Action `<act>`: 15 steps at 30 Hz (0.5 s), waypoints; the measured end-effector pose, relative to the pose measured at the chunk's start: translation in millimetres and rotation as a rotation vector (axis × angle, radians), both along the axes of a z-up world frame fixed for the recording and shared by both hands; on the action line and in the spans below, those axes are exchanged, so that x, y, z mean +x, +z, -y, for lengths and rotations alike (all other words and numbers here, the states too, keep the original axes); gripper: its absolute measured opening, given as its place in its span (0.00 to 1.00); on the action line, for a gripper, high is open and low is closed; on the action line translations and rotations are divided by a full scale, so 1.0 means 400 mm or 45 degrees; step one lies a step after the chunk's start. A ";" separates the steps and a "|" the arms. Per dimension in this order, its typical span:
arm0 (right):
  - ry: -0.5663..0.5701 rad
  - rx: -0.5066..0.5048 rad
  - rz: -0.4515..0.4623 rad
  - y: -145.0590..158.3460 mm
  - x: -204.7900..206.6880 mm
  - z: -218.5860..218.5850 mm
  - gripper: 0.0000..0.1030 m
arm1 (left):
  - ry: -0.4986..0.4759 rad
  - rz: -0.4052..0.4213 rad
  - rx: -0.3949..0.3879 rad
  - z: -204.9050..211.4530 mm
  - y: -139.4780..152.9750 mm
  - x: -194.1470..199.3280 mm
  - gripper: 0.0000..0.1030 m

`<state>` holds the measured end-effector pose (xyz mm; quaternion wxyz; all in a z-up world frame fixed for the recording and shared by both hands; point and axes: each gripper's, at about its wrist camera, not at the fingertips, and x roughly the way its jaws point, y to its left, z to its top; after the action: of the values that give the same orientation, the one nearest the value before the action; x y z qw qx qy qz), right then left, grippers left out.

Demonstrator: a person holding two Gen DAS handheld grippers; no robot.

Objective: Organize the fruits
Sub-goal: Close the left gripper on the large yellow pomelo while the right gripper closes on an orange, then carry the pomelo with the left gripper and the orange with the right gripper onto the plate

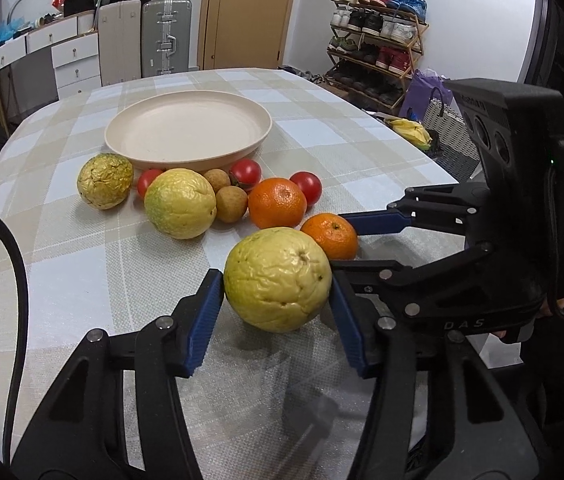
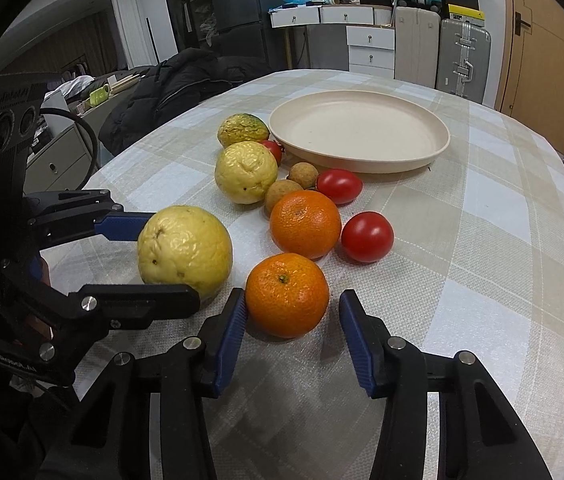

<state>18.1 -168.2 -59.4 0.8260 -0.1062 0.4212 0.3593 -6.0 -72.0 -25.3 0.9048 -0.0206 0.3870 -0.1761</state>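
Now left gripper (image 1: pixel 278 304) pinching guava (image 1: pixel 278 280) (both pads touching); right gripper (image 2: pixel 293 312) spread around mandarin (image 2: pixel 287 295), right pad clear. Plate (image 1: pixel 188 132) behind.

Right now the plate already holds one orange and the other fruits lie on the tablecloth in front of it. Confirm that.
Wrong: the plate is empty. Both oranges lie on the tablecloth with the other fruits, as the right wrist view shows.

fruits (image 1: pixel 180 208) before plate (image 1: pixel 186 128), on table (image 1: pixel 361 152)
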 end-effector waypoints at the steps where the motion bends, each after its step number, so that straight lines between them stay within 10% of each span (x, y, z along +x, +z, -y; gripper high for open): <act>1: 0.007 0.004 -0.001 0.001 -0.001 -0.001 0.43 | 0.003 0.002 -0.001 -0.002 0.001 -0.002 0.50; 15: -0.004 0.015 0.025 0.002 -0.003 0.000 0.40 | 0.080 0.063 0.016 -0.027 0.023 -0.007 0.50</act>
<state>16.8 -168.3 -58.4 0.8313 -0.1041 0.4109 0.3595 -8.9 -61.2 -16.1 0.9194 -0.0228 0.3646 -0.1459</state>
